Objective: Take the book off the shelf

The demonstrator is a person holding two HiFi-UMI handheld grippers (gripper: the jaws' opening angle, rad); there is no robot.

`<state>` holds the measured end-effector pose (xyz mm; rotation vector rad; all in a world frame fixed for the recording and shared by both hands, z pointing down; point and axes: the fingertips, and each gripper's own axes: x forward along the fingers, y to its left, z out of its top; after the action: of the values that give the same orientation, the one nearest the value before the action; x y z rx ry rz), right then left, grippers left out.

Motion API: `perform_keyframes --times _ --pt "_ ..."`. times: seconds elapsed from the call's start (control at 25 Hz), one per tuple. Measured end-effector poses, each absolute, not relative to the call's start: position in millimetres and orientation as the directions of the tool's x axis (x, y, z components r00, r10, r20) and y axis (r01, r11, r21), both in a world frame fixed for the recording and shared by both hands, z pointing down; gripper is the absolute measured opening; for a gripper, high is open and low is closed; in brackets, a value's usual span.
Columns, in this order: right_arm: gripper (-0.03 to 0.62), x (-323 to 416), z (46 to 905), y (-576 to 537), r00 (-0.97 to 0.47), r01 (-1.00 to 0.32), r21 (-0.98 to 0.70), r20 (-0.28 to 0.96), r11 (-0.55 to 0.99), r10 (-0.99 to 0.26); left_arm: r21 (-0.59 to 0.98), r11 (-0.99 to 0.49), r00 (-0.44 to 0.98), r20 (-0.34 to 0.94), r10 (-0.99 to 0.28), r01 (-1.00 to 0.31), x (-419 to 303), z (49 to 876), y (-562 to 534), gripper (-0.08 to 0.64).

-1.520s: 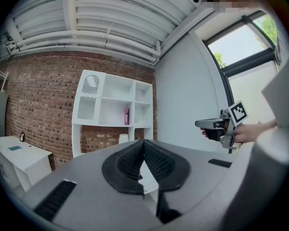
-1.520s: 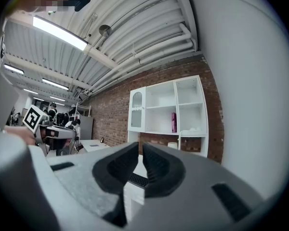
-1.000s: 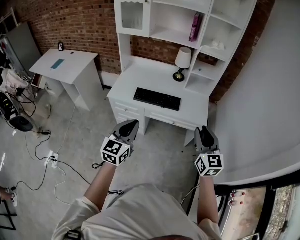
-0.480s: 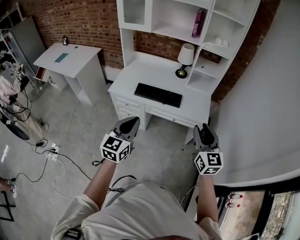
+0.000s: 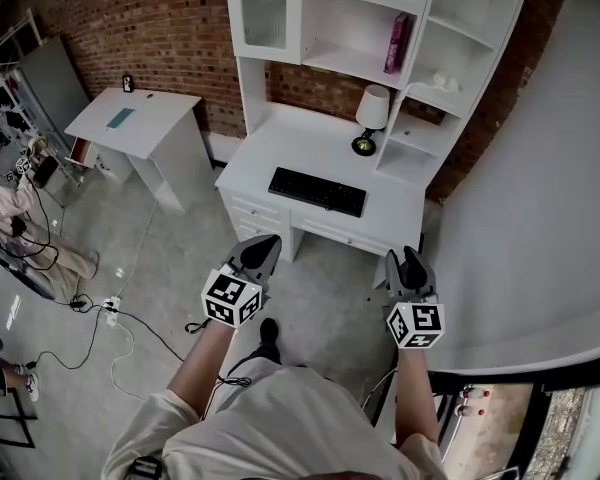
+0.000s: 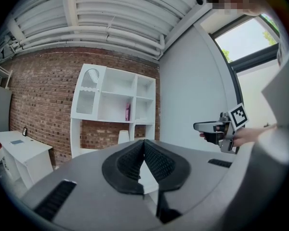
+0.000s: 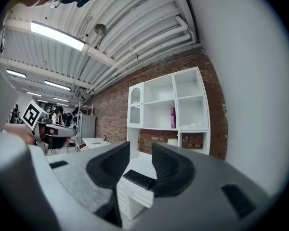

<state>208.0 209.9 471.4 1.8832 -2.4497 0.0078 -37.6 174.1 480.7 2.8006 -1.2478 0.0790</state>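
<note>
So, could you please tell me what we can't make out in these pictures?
Book: title too small in every view; only a pink spine shows.
Cabinet door: its ribbed glass blurs the inside, head view.
White thing: too small to name, head view.

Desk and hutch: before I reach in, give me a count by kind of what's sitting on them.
Pink book: 1
Table lamp: 1
Black keyboard: 1
Small white clutter: too small to count, left out
Total: 3
</note>
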Motion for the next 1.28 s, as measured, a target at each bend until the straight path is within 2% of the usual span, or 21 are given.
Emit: perform_keyframes --times 0.88,1.28 --pt "0.127 176.3 471.4 47.0 -0.124 -0.992 0.025 0.082 0.127 -0.989 0.055 -0.751 0.753 0.074 -0.654 -0.657 -63.1 483.8 -26.5 -0.006" --pt "0.127 157.7 470.2 3.0 -0.063 -0.998 0.004 0.079 0.063 -0.995 0.064 -0.786 0.788 0.086 -0.610 -0.615 -81.0 487.6 -81.5 -0.006"
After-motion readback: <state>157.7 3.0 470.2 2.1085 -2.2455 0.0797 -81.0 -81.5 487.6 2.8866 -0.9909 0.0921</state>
